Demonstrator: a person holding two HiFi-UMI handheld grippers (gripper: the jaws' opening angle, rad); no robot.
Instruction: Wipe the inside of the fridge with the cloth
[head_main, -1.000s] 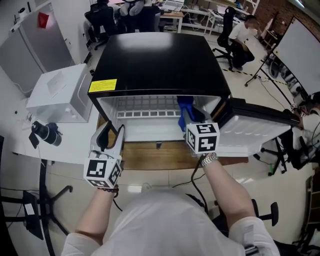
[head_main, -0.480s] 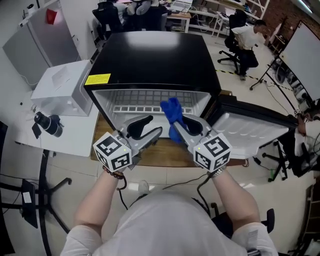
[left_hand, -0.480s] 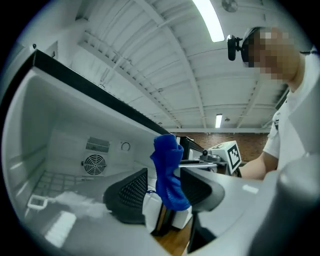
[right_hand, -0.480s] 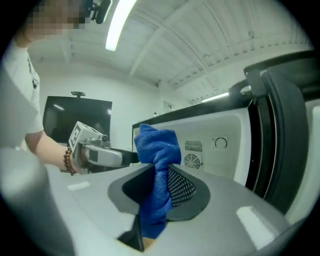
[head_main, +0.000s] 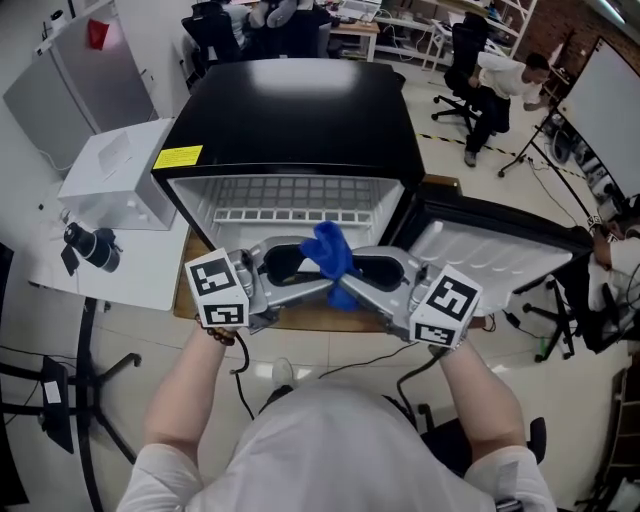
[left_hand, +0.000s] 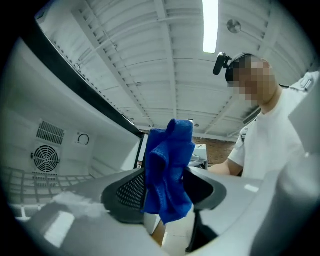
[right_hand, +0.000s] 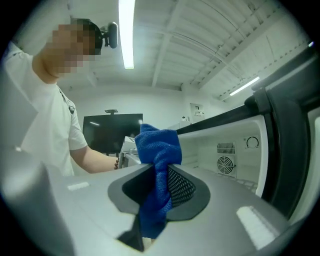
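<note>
The black mini fridge (head_main: 300, 100) stands open, its white inside (head_main: 290, 205) and wire shelf bare, its door (head_main: 500, 255) swung out to the right. In front of the opening my two grippers point at each other, tips meeting. My right gripper (head_main: 347, 291) (right_hand: 159, 192) is shut on a crumpled blue cloth (head_main: 328, 256) (right_hand: 156, 160). My left gripper (head_main: 316, 284) (left_hand: 167, 194) has just been opening its jaws; they stand wide apart with the same blue cloth (left_hand: 169, 167) between them, a dark gap beside it.
A white box (head_main: 115, 180) and a black camera (head_main: 88, 248) sit on the white table left of the fridge. The fridge rests on a wooden top (head_main: 300, 318). People on office chairs (head_main: 500, 75) are at the back right. A cable hangs below my hands.
Both grippers swung inward until they face each other before the fridge. The right one brought the cloth out of the fridge. The left jaws opened wider around the cloth.
</note>
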